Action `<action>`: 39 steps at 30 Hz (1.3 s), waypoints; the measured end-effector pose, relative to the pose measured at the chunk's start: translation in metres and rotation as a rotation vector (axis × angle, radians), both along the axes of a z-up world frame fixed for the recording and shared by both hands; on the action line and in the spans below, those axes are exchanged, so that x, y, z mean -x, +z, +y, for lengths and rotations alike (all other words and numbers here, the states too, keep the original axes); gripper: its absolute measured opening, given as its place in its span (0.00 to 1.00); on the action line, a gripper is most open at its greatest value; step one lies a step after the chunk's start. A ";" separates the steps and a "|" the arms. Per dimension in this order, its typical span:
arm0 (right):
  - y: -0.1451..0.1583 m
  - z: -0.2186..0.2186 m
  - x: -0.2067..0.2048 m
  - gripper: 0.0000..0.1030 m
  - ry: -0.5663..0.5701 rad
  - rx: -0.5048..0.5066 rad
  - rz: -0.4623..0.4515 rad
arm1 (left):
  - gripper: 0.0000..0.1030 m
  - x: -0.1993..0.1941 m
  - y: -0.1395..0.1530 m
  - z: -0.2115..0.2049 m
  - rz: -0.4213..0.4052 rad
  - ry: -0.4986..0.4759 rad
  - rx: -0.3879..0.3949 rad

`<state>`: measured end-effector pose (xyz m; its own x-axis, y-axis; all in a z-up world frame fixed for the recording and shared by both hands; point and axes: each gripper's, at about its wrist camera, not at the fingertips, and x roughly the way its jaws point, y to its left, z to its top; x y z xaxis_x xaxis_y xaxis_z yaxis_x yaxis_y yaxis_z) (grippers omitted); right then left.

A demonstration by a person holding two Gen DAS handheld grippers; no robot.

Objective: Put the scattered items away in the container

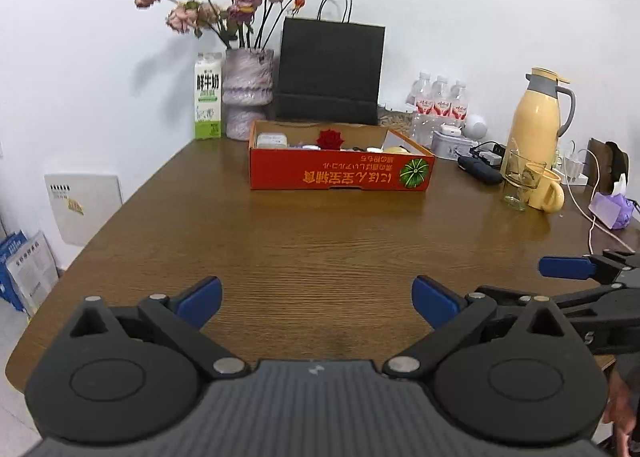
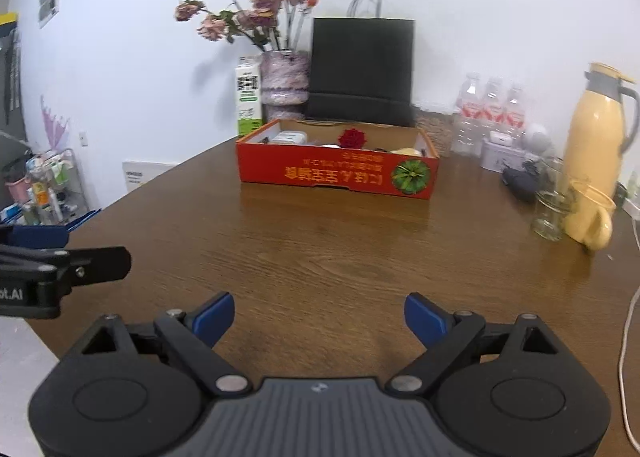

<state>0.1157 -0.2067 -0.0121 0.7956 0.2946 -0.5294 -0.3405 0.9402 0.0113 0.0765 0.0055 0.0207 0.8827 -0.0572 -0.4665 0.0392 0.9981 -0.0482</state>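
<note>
The left gripper hangs over the near part of the wooden table, its blue-padded jaws spread wide with only bare wood between them. The right gripper is just beside it, to its right, likewise gaping and holding nothing; one of its blue pads shows at the right edge of the left wrist view.

Straight ahead of both grippers, well apart from them, the red cardboard box sits on the table with its printed side facing them. Inside it lie a red rose head, a white case to the left of the rose, and a yellowish item toward the box's right end; other small things in it are too small to tell.

Behind the box stand a milk carton, a vase of dried pink roses and a black paper bag. Ahead and to the right of the grippers are water bottles, a yellow thermos jug, a glass and a yellow mug.
</note>
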 end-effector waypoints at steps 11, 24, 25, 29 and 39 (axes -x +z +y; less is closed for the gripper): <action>-0.005 0.000 0.018 0.89 -0.010 -0.055 -0.005 | 1.00 0.014 -0.017 -0.009 0.008 0.055 0.007; -0.023 -0.006 0.033 0.90 -0.043 -0.133 0.052 | 1.00 0.021 -0.039 -0.018 0.111 0.105 -0.059; -0.024 -0.004 0.036 0.90 -0.035 -0.130 0.057 | 1.00 0.023 -0.041 -0.019 0.122 0.106 -0.066; -0.029 -0.002 0.048 0.90 -0.033 -0.116 0.073 | 1.00 0.026 -0.043 -0.019 0.156 0.073 -0.076; -0.025 -0.006 0.065 0.91 -0.062 -0.063 0.040 | 1.00 0.043 -0.030 -0.023 0.076 0.063 -0.101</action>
<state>0.0508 -0.2123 -0.0371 0.7918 0.2788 -0.5434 -0.2796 0.9565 0.0833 0.0339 -0.0172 -0.0095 0.8451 0.0478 -0.5324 -0.0235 0.9984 0.0523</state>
